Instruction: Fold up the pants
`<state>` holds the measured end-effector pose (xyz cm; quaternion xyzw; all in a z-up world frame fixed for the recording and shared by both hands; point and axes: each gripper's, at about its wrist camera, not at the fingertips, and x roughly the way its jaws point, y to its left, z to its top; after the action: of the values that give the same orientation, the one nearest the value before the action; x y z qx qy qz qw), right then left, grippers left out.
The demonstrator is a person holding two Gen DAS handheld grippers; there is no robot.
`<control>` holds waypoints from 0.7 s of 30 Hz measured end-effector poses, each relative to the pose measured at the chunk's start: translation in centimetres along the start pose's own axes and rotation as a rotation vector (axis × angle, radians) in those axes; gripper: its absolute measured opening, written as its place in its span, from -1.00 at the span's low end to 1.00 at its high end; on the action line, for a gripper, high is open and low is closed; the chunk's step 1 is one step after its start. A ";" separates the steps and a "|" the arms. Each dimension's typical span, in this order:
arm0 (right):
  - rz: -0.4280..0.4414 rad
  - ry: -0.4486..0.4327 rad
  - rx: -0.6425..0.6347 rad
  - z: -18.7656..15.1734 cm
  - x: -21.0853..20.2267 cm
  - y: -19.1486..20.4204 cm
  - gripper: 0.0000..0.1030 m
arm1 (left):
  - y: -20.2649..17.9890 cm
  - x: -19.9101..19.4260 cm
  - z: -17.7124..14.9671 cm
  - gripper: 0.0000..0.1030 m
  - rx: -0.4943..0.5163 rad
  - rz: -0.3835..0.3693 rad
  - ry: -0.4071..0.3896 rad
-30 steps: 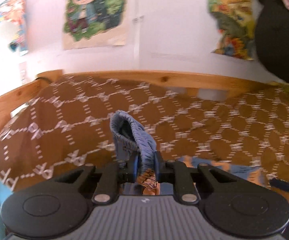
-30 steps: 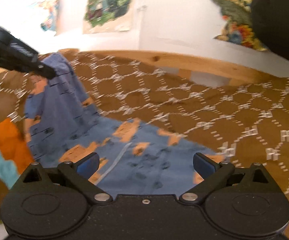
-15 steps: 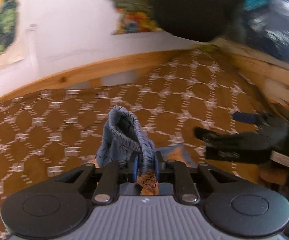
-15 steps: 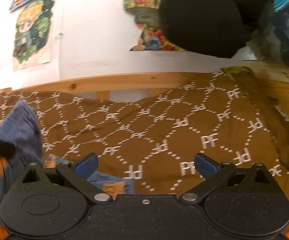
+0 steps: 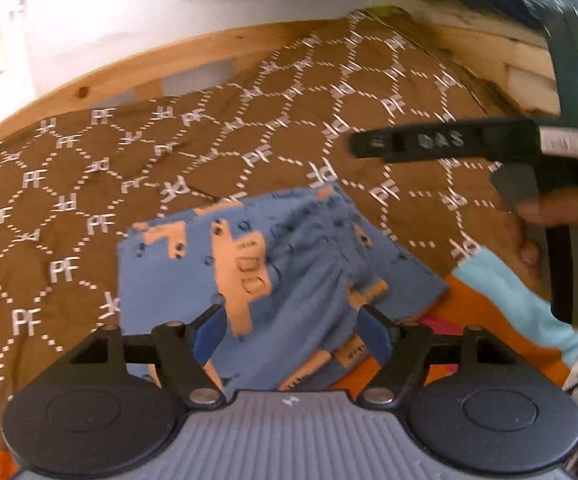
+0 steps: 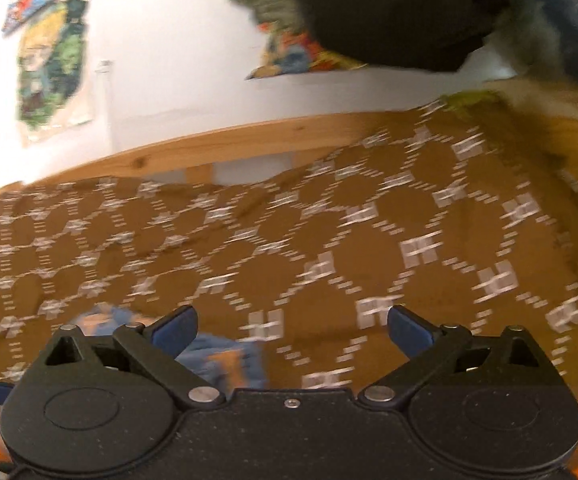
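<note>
A: Where do the small blue cotton pants with peach-orange block prints [image 5: 249, 264] lie?

B: On the brown bedspread with white dotted diamond lines [image 5: 89, 168], near its front edge, partly over an orange and light-blue cloth [image 5: 489, 300] at the right. In the left wrist view they make a folded, roughly oblong bundle. Its long side runs left to right, tilted so the right end sits nearer. A gathered, ribbed part stands up in the middle and falls toward the camera.

A: And the left gripper [image 5: 289, 328]?

B: Its jaws are opening. Pants fabric lies between the blue pads [image 5: 209, 332], but the pads do not press it, so the cloth is let go.

A: The right gripper [image 6: 293, 330]?

B: Wide apart though closing slightly, with only bedspread ahead of it. A corner of the pants [image 6: 217, 356] shows at its lower left, beside the left finger. In the left wrist view the same tool reaches in from the right, held by a hand [image 5: 557, 224].

A: Any writing?

B: "PF" is repeated in white across the bedspread, some copies mirrored. The right gripper's black finger bar [image 5: 441, 142] carries raised letters that look like "DAS", blurred. The posters on the white wall [image 6: 53, 60] are too smeared to read.
</note>
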<state>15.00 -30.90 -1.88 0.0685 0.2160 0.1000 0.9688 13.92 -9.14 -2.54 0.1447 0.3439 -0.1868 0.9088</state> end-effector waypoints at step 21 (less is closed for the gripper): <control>0.165 0.129 0.204 -2.4 3.3 0.3 -0.92 | 1.0 1.5 -0.8 -0.82 -0.098 -0.038 0.040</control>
<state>16.84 -29.70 -5.30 0.1774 0.2806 0.1613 0.9294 14.94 -8.35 -3.97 0.0971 0.3737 -0.1840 0.9039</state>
